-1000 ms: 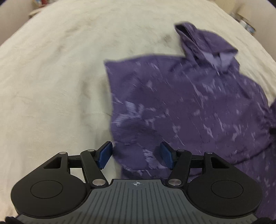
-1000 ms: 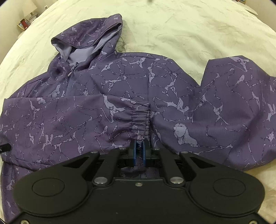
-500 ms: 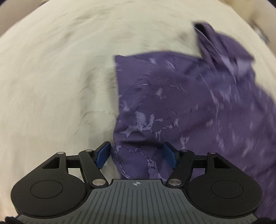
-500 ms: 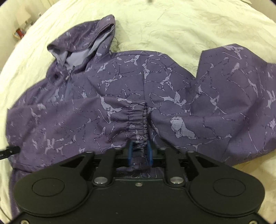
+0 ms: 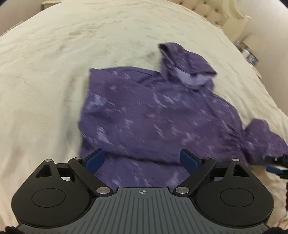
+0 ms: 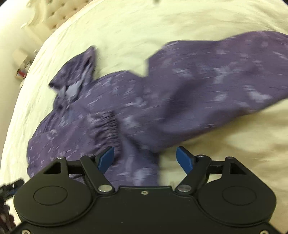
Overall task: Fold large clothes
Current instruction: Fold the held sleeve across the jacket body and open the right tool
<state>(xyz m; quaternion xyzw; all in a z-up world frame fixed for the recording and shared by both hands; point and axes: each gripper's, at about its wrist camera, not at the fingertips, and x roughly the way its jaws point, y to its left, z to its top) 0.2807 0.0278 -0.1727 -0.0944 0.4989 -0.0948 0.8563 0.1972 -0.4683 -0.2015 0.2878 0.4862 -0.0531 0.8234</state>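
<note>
A purple hooded jacket (image 5: 153,115) with a pale marbled print lies on the cream bed cover (image 5: 45,81), its hood (image 5: 187,70) toward the headboard. My left gripper (image 5: 142,160) is open and empty, just above the jacket's near left part. In the right wrist view the jacket (image 6: 180,100) shows a gathered elastic cuff (image 6: 108,126) lying on its body and one sleeve (image 6: 234,75) spread out to the right. My right gripper (image 6: 145,158) is open and empty, with the cloth just ahead of its blue pads.
A cream tufted headboard (image 5: 225,14) stands at the far end of the bed. A bedside stand with small items (image 5: 250,54) is at the far right. The right gripper's tip (image 5: 275,163) shows at the left view's right edge.
My right gripper has opened and let go of the elastic cuff, which now lies on the jacket. My left gripper has opened wider and both have pulled back from the jacket.
</note>
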